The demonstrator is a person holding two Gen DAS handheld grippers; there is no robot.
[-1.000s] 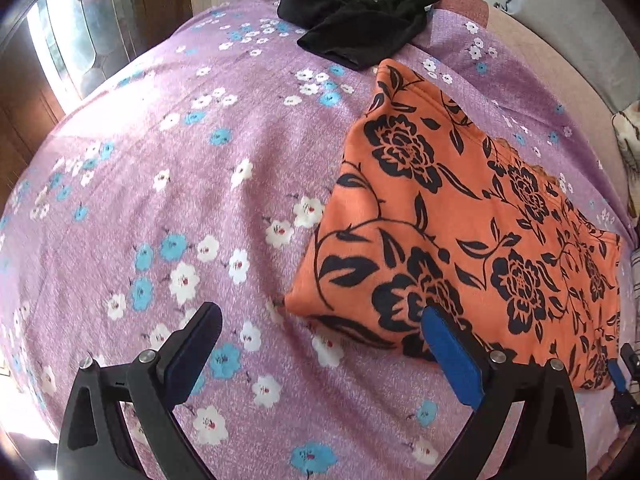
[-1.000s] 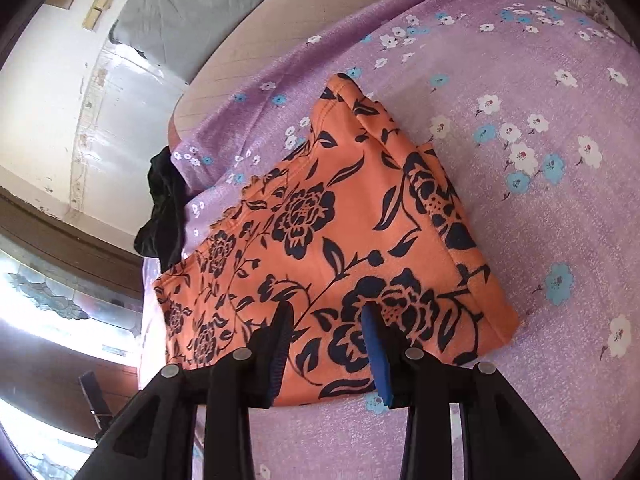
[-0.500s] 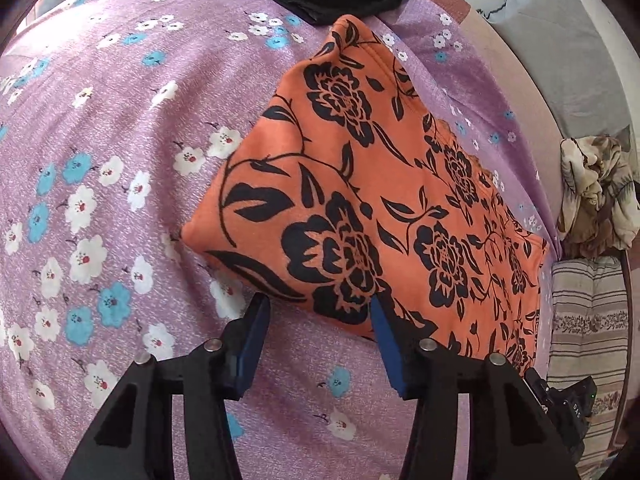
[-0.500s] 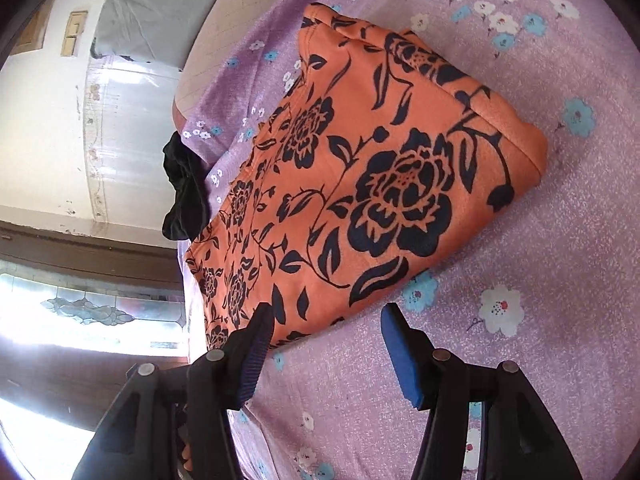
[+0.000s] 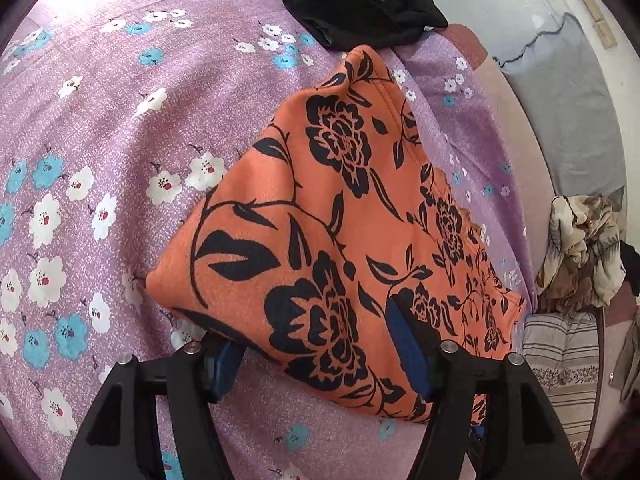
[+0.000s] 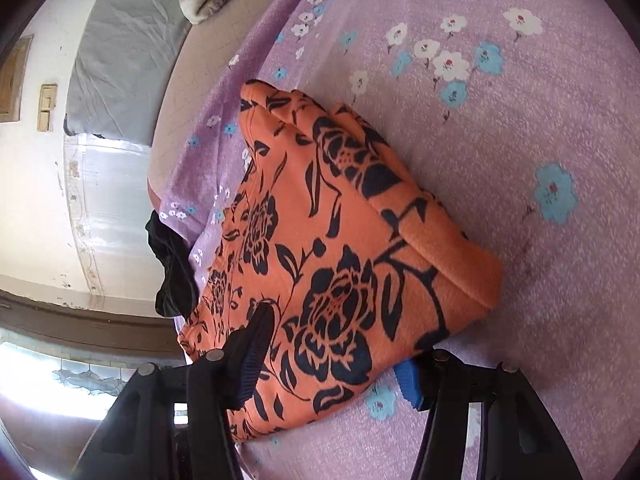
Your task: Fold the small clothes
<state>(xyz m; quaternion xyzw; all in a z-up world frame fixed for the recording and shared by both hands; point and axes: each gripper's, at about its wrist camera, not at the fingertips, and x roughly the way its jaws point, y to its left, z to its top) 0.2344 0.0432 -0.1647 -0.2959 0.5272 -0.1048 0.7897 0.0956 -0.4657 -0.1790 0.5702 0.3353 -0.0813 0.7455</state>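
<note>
1. Well, the left gripper (image 5: 316, 354) is opening, its jaws astride the near edge of the orange cloth (image 5: 320, 216); one blue pad (image 5: 226, 368) hides under it.
2. Nearby, the right gripper (image 6: 336, 358) sits astride another edge, one pad under; whether it pinches, I cannot tell.
3. Soft and folded, the cloth lies on the purple flowery sheet (image 5: 100, 128) (black flowers all over).
4. A crumpled black cloth (image 5: 360, 4) lies behind.

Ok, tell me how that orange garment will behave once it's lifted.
The orange garment probably goes floppy: it lies in soft, rounded folds. Its layers may slide apart, since nothing pins them. It is likely light, resting on the bedsheet with hardly a dent.
</note>
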